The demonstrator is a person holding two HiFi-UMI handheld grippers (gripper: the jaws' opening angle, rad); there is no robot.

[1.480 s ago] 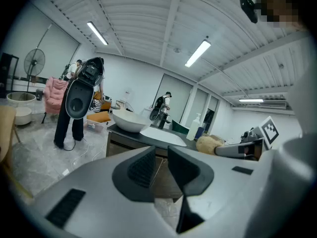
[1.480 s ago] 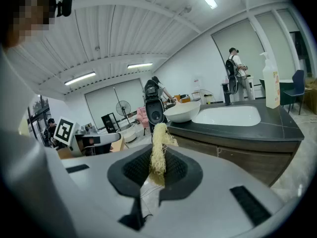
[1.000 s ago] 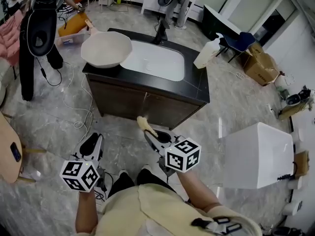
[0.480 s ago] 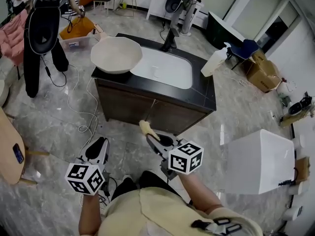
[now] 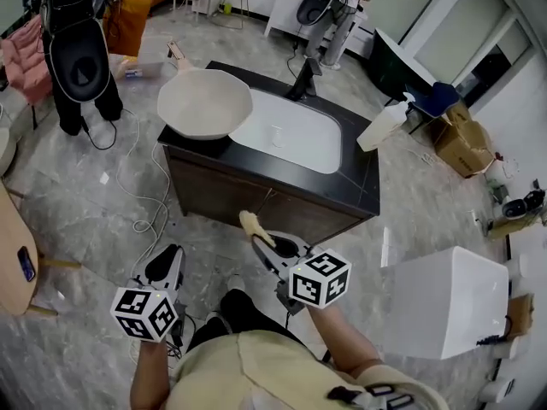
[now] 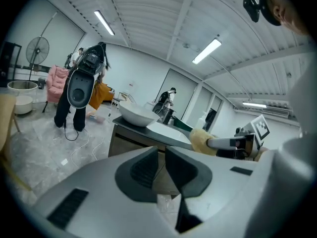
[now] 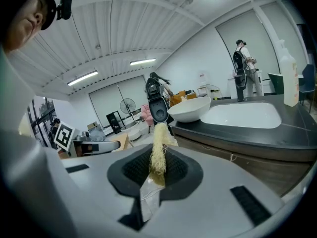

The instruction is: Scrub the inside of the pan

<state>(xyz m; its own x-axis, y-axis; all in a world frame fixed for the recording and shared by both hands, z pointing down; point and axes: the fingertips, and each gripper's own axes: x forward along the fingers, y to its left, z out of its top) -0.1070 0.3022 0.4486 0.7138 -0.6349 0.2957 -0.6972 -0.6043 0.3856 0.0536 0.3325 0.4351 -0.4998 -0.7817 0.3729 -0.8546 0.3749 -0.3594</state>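
Counter (image 5: 359, 182), one pan (image 5: 205, 103), one scrubber (image 5: 249, 222)

The worktop (image 5: 363, 182) stands out on the open floor, with a sink (image 5: 286, 131) sunk into its middle. The pan (image 5: 205, 102) sits on the worktop's left end, just beside the sink, its handle (image 5: 177, 54) pointing to the back. A tap (image 5: 303, 79) rises behind the sink, and a spray bottle (image 5: 382, 126) stands on the right end. In front of the worktop, apart from it, the right tool (image 5: 261, 241) holds a scrubber (image 5: 250, 222) towards the cabinet front. A cable (image 5: 141, 203) trails over the floor to the left. Right of the tool sits a box-shaped unit (image 5: 444, 297); cardboard boxes (image 5: 461, 135) lie beyond the worktop's right end, and a person (image 5: 329, 2) stands behind it
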